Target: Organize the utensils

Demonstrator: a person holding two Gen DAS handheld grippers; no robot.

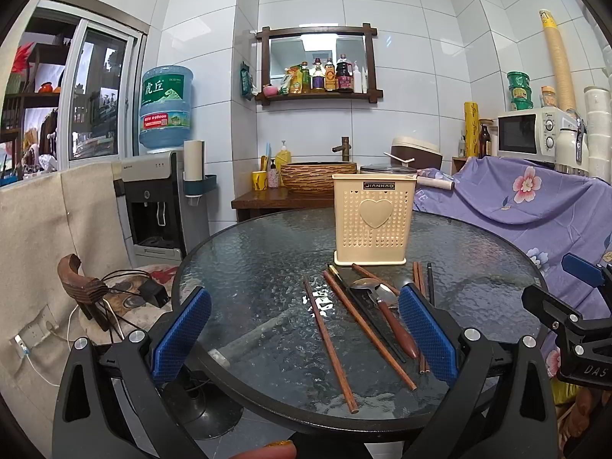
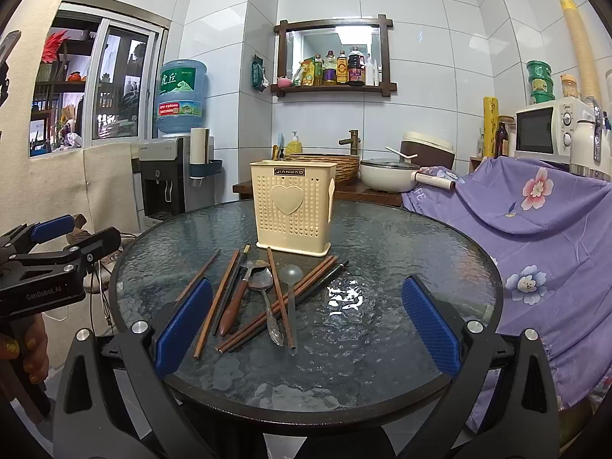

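Note:
A cream perforated utensil holder (image 1: 374, 218) with a heart on its front stands upright on the round glass table (image 1: 267, 260); it also shows in the right wrist view (image 2: 292, 208). Before it lie several brown chopsticks (image 2: 214, 298), a black pair, a wooden-handled spoon (image 2: 239, 298), a metal spoon (image 2: 267, 306) and a grey ladle (image 2: 291, 298). In the left wrist view the chopsticks (image 1: 331, 344) and spoon (image 1: 390, 317) lie between my fingers. My left gripper (image 1: 306, 336) is open and empty above the table's near edge. My right gripper (image 2: 306, 325) is open and empty too.
A purple flowered cloth (image 2: 535, 206) covers furniture right of the table, with a microwave (image 2: 550, 130) on it. A water dispenser (image 1: 153, 206) stands at the left. A wooden counter with a basin (image 1: 317, 176) and pot is behind the table. Cables lie on a stool at the left.

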